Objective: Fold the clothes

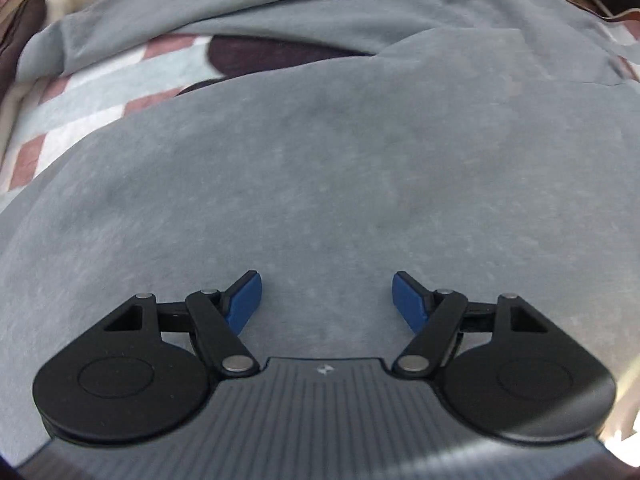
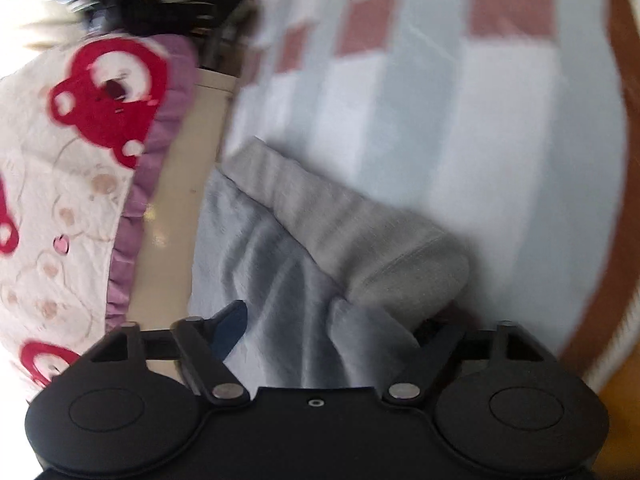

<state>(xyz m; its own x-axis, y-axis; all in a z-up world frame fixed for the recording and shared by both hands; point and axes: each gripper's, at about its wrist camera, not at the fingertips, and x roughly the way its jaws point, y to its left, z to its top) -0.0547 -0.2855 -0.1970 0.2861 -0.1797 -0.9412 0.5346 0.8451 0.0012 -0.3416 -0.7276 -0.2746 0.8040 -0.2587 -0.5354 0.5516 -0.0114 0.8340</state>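
Checkered pink-and-pale-blue bedsheet [image 1: 86, 92] lying under soft blue-grey fleece garment [image 1: 320, 160]. Left gripper [image 1: 327, 298] hovering over it, jaws wide, empty. Right gripper [image 2: 324, 320] bunching garment fold between jaws; firm grip unclear. You are wise confirming pinch before lifting edge across.

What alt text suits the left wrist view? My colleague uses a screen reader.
Open left tongs with blue pads point down at a spread grey-blue garment, nothing between them. Behind it lies a checked bedsheet.
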